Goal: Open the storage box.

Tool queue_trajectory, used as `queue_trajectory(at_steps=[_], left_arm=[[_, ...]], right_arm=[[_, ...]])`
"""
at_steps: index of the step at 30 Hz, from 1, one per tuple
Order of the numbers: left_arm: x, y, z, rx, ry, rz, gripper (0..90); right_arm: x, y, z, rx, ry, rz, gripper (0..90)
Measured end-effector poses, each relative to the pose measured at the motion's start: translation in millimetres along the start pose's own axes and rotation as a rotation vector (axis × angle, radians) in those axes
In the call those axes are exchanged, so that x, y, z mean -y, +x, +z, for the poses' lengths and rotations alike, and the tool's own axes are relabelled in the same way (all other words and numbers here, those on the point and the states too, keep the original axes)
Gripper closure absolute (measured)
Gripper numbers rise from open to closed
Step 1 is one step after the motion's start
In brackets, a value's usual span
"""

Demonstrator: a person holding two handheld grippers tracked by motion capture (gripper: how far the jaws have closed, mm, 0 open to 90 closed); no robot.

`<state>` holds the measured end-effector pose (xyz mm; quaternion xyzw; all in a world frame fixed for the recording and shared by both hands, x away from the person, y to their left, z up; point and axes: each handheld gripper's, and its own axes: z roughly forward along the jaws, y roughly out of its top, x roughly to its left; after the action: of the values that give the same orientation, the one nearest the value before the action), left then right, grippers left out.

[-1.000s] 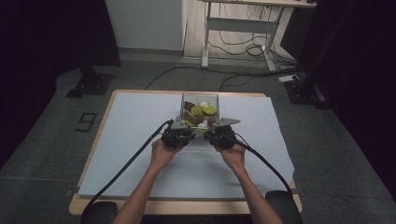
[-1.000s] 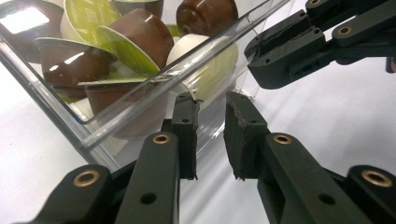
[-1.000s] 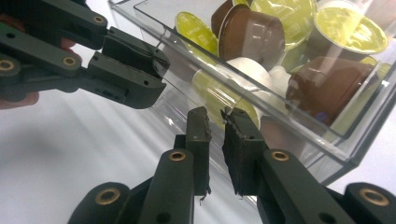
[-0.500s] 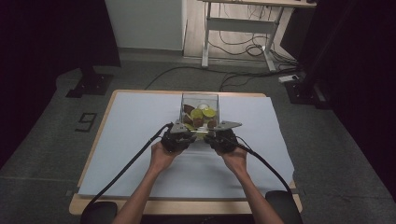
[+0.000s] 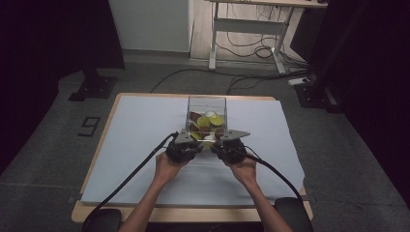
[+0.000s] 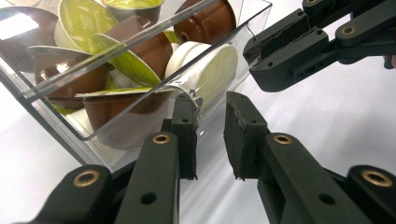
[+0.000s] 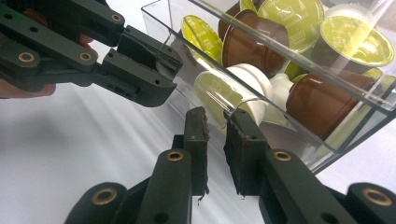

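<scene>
A clear plastic box (image 5: 206, 102) stands mid-table, full of green, brown and white coffee capsules (image 5: 209, 121). Both grippers meet at its near wall. My left gripper (image 5: 196, 138) (image 6: 208, 100) straddles the rim of the clear box (image 6: 116, 42), one jaw inside against a white capsule (image 6: 210, 70) and one outside, shut on the wall. My right gripper (image 5: 218, 140) (image 7: 215, 114) grips the same wall of the box (image 7: 299, 135) a little to the right, beside a green-lidded capsule (image 7: 219, 95). Each gripper view also shows the other gripper: the right gripper (image 6: 261, 56) and the left gripper (image 7: 156, 58).
A pale sheet (image 5: 135, 135) covers the wooden table (image 5: 96, 212), bare to the left and right of the box. Black cables (image 5: 130, 174) trail back from both grippers. A desk frame (image 5: 246, 29) and floor cables lie beyond the far edge.
</scene>
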<state>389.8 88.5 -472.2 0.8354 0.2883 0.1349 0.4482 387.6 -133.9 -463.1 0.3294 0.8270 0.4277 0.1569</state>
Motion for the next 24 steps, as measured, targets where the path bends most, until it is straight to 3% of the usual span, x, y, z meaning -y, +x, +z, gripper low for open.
queue_trajectory(at_steps=[24], left_arm=[[11.1,-19.0,-12.4,0.002,-0.006,0.004,74.4]], right_arm=[[9.9,16.2,-8.9,-0.034,0.007,-0.008,76.8]])
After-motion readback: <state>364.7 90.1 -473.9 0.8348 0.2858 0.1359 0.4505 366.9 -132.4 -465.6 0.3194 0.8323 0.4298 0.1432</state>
